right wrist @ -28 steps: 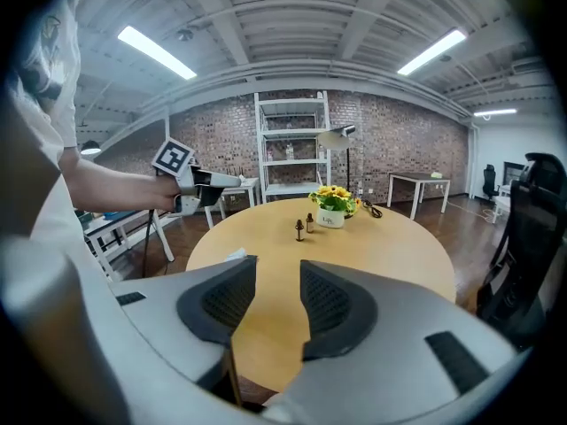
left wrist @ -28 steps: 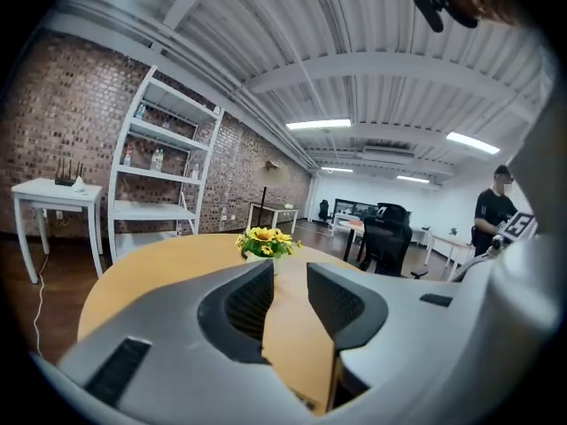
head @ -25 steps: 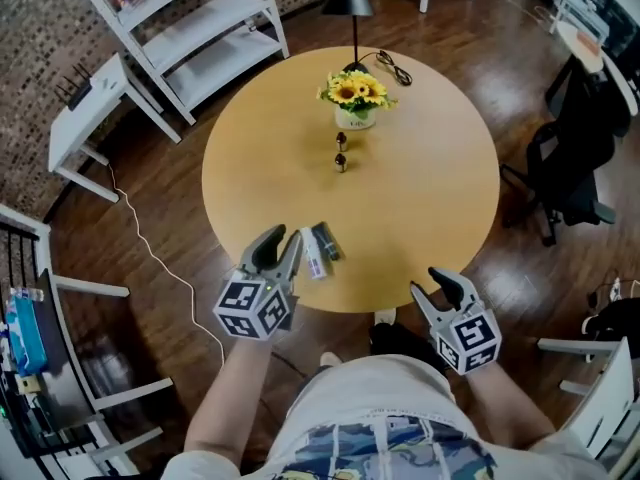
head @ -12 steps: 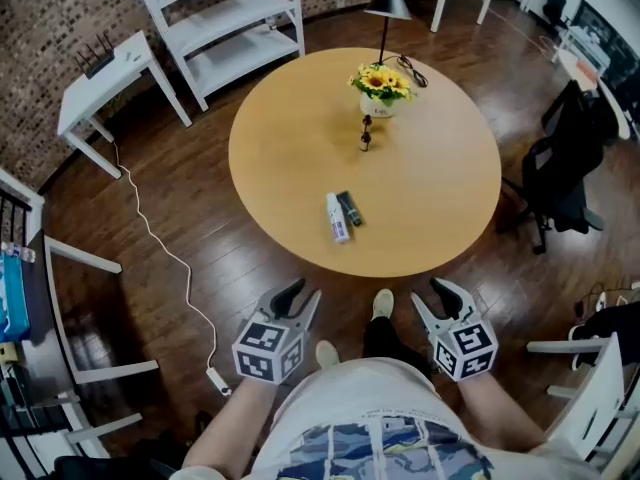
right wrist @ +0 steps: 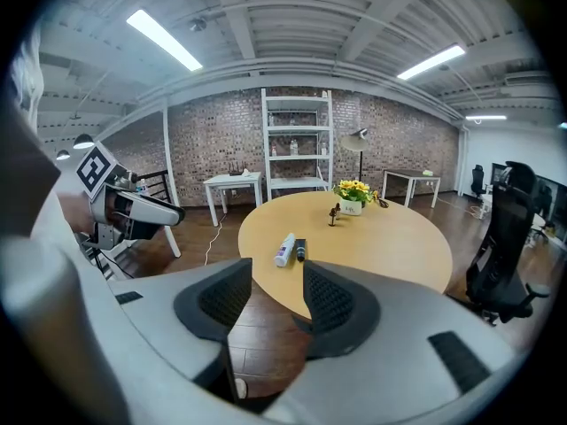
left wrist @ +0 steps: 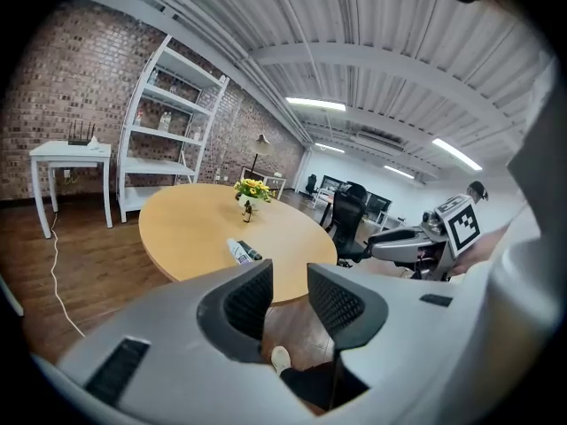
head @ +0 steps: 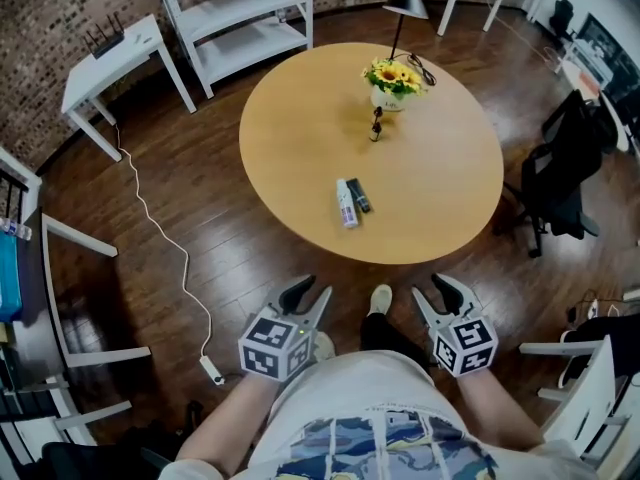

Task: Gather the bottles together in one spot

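A white bottle and a dark bottle lie side by side near the front of the round wooden table. Two small dark bottles stand further back, beside the sunflower pot. My left gripper and right gripper hang over the floor, short of the table edge, both open and empty. The left gripper view shows its jaws apart, with the white bottle far ahead. In the right gripper view the jaws are apart, pointing at the two lying bottles.
A white shelf unit and white side table stand beyond the table at the left. A floor lamp is at the back. A black office chair is at the right. A white cable runs across the wooden floor.
Both grippers have drawn back from the table edge toward the body, the left one away from the white bottle. The table now looks farther off. The lying bottles have not moved.
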Available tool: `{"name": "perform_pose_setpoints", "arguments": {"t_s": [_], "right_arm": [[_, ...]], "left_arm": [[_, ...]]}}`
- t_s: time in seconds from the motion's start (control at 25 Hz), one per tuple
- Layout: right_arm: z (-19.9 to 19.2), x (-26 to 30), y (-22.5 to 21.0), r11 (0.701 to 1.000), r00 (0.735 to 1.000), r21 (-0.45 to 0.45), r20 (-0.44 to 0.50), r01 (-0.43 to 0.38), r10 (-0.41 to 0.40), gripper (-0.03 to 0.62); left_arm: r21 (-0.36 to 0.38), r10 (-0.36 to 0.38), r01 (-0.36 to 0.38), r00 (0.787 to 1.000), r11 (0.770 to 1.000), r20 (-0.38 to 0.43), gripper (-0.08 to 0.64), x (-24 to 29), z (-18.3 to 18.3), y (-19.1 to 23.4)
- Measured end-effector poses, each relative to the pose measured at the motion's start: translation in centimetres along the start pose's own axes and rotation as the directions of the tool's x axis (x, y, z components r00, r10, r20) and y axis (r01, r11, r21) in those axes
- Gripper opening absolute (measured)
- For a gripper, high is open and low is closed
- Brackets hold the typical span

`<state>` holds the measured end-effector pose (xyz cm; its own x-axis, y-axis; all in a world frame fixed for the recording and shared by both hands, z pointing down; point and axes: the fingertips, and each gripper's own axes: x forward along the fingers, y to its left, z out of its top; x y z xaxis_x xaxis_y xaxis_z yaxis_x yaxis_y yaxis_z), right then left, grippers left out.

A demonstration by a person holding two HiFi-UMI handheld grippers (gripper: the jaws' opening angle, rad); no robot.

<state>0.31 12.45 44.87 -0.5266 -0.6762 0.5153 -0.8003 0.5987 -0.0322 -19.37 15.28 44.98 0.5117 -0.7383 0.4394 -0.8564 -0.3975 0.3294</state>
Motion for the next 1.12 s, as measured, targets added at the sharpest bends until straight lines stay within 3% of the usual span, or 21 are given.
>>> {"name": "perform_pose_setpoints", "arguments": {"t_s": [0.2, 0.36, 0.52, 0.76, 0.96, 1.12], "right_arm": [[-0.2, 3.3, -0.7, 0.999, 1.0, -0.045, -0.024, -0.013, 0.012, 0.207], [-1.8, 8.9, -2.1, 0.993, 0.994, -0.109, -0.099, -0.049, 0.038, 0.207], [-3.2, 16.9, -3.9, 0.982, 0.978, -0.156, -0.194, -0.11, 0.079, 0.207], [-4.4, 29.9, -5.9, 0.958, 0.936, -0.218, -0.337, -0.187, 0.106, 0.207], [-5.6, 34.9, -6.7, 0.94, 0.904, -0.195, -0.382, -0.282, 0.192, 0.185], [-6.1, 33.3, -9.2, 0.952, 0.894, -0.087, -0.378, -0.293, 0.24, 0.13]], "left_arm": [[0.006, -0.003, 0.004, 1.0, 1.0, -0.027, 0.126, 0.3, -0.5, 0.6], [-0.016, 0.024, -0.024, 0.999, 1.0, -0.027, 0.126, 0.4, -0.5, 1.4], [-0.06, 0.102, -0.104, 0.994, 0.993, -0.032, 0.126, 0.5, -0.6, 2.7], [-0.137, 0.23, -0.243, 0.968, 0.96, -0.1, 0.126, 1.6, -0.7, 5.3], [-0.154, 0.276, -0.3, 0.948, 0.941, -0.158, 0.126, 5.6, 0.5, 5.9], [-0.136, 0.235, -0.261, 0.955, 0.956, -0.181, 0.126, 10.5, 2.7, 5.4]]}}
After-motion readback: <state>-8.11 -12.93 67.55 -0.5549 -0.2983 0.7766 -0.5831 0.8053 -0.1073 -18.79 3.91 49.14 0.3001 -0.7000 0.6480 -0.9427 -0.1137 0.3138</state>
